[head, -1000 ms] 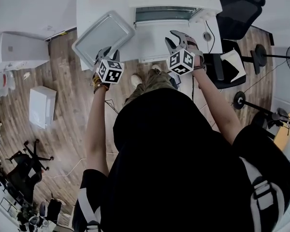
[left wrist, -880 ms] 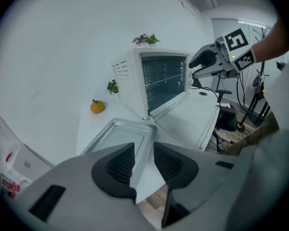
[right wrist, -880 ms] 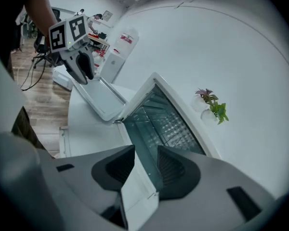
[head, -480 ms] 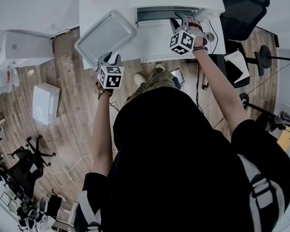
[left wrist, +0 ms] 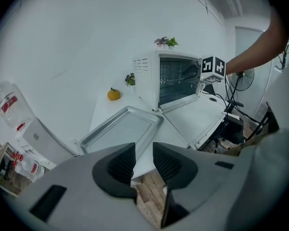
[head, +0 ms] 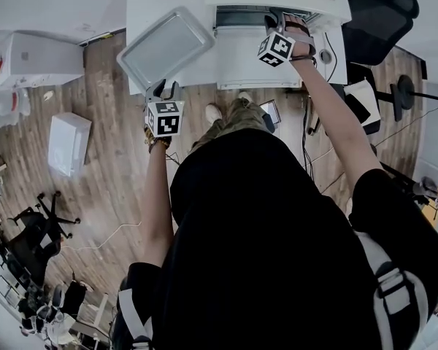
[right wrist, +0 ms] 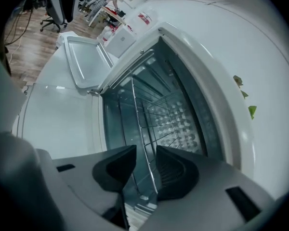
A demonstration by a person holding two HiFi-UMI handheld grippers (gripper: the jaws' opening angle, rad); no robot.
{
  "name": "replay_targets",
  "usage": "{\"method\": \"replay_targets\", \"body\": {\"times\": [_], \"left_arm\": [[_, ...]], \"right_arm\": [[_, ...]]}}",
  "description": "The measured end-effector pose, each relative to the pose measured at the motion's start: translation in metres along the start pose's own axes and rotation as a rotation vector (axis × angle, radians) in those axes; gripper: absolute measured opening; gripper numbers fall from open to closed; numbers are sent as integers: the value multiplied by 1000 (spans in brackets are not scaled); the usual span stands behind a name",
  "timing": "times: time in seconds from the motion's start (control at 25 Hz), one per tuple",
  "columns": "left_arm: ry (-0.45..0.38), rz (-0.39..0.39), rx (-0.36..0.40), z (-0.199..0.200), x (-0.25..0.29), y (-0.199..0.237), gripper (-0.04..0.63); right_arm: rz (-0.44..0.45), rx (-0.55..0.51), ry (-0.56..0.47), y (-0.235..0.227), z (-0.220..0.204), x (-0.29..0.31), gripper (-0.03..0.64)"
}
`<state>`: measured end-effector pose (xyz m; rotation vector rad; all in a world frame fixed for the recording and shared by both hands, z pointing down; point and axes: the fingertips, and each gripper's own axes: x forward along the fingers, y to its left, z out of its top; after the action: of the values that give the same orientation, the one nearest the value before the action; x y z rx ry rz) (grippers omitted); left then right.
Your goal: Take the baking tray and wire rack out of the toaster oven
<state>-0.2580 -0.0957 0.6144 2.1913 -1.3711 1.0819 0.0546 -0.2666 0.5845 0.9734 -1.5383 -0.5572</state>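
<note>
Right tongs, advanced to the toaster oven, closing yet apart astride the wire rack; left tongs apart, empty.

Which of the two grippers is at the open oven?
The right gripper: its jaws have just been closing about the wire rack's edge. The left gripper hangs by the baking tray.

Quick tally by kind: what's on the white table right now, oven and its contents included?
Toaster oven: 1
Baking tray: 1
Wire rack: 1
Orange fruit: 1
Small plants: 2
Total: 6
</note>
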Motion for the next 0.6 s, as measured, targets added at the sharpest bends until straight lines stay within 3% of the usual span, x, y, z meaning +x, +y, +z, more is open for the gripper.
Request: {"method": "replay_targets", "body": {"times": [0.32,0.6], "left_arm": [[6,21,-33,-10,-4,4,120],[7,24,-50,-13,-2,5,110]], "right_arm": [[32,-25,36,5,-3,21,122],[35,16,55,2,-4,26,48]]}}
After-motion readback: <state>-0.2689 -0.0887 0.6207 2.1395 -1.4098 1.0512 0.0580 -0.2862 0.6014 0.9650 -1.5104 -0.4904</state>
